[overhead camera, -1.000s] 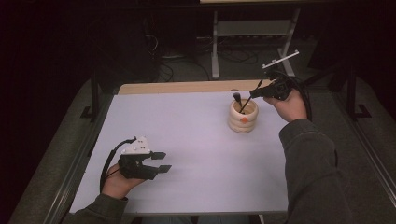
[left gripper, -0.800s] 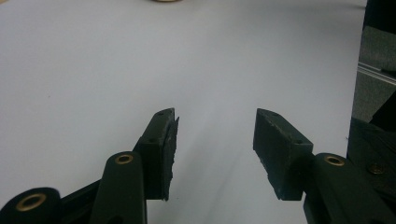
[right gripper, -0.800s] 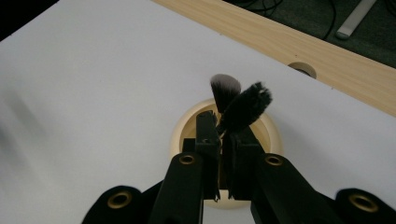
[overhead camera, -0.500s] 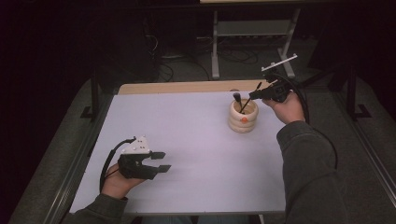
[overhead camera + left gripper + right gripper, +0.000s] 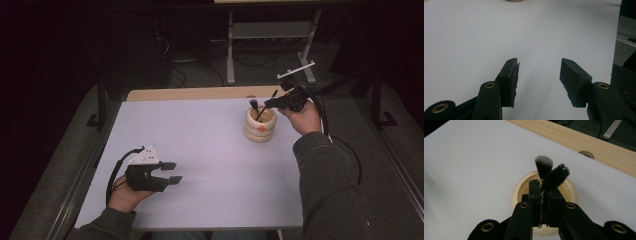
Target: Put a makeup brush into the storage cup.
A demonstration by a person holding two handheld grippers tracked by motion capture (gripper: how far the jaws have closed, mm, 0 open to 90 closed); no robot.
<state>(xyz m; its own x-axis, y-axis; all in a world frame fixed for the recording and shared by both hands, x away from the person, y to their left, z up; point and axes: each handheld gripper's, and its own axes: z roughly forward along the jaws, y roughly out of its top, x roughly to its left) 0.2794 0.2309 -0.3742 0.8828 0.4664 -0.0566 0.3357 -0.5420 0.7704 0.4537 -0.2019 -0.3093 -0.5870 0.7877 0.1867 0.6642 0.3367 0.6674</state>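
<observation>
A white table stands in a dark room, with a bare wooden strip along its far edge. High view: a cream ringed cup sits on the far right part of the table. The right gripper hangs just above the cup's right rim, its jaws pressed together on a dark brush whose long axis slants from inside the cup up toward that gripper. The left gripper rests well apart from the cup, at the near left.

Left gripper view: the left gripper has its jaws spread, nothing between them; the cup lies far ahead.

Right gripper view: the right gripper pinches the brush directly over the cup; a second, white-tipped brush stands just beside it. The right hand is plainly the nearer, so the coming move likely runs along the brush's axis, straight into the cup's mouth.
</observation>
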